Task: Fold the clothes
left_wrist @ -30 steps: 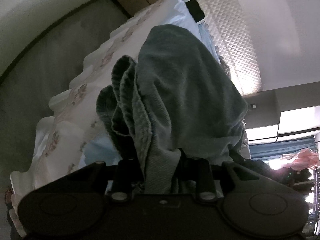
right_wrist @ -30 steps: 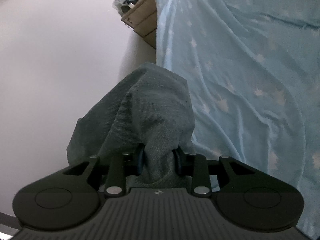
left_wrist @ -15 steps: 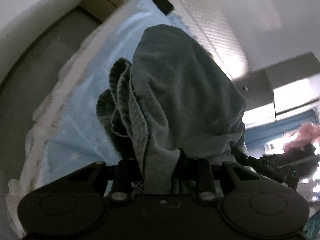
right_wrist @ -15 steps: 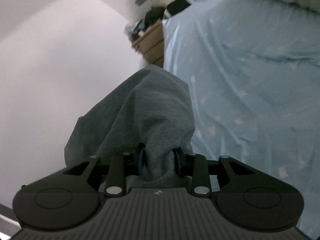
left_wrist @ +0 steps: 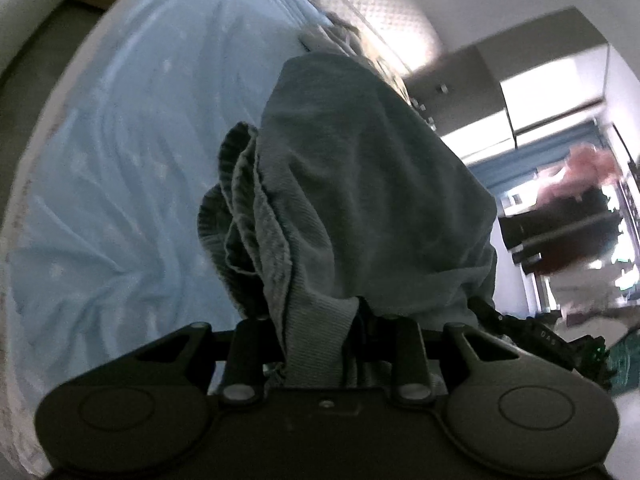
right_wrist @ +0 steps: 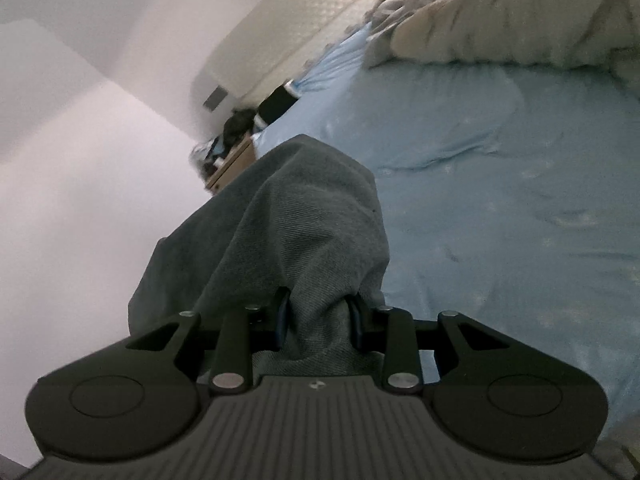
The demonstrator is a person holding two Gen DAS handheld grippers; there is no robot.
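A grey-green knitted garment (left_wrist: pixel 360 184) hangs draped over my left gripper (left_wrist: pixel 320 340), which is shut on a ribbed edge of it. The same garment (right_wrist: pixel 288 232) shows in the right wrist view, bunched over my right gripper (right_wrist: pixel 318 320), which is shut on another part of it. Both grippers hold it in the air above a bed with a light blue star-print sheet (right_wrist: pixel 500 208). The fingertips of both grippers are hidden under the cloth.
The blue sheet (left_wrist: pixel 132 168) fills the left of the left wrist view. A beige duvet (right_wrist: pixel 500 20) lies bunched at the bed's far end. A wooden nightstand (right_wrist: pixel 232 164) with dark clutter stands by the padded headboard (right_wrist: pixel 320 12). A cabinet and window (left_wrist: pixel 560 200) lie to the right.
Both grippers have swung with the garment still held. The left view now faces more of the bed top and the window side; the right view has tilted up toward the headboard and duvet.
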